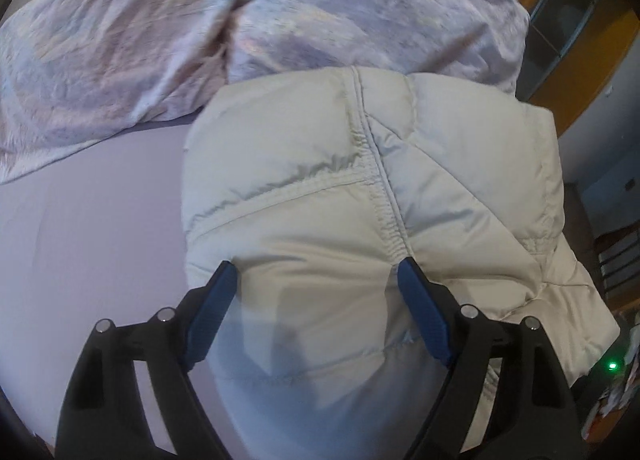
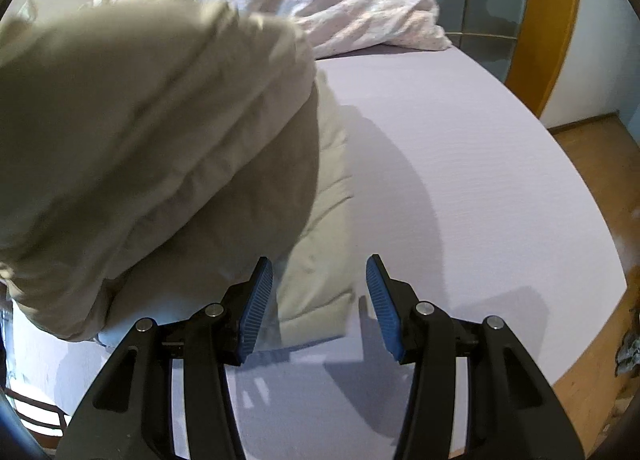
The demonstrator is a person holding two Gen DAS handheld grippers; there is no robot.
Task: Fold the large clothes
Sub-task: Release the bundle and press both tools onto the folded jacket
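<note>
On the bed (image 2: 460, 164), both my left gripper (image 1: 316, 280) and right gripper (image 2: 320, 272) hang spread and empty over the half-folded puffer jacket (image 1: 360, 200), so next I likely pinch an edge.

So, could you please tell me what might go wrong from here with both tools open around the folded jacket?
1. The puffy beige down jacket looks springy; with the left tool open and nothing pinned, the fold may puff back open.
2. The jacket lies against the crumpled duvet, so a push forward might snag it.
3. The right tool straddles the jacket's edge; closing could also pinch the bedsheet.
</note>
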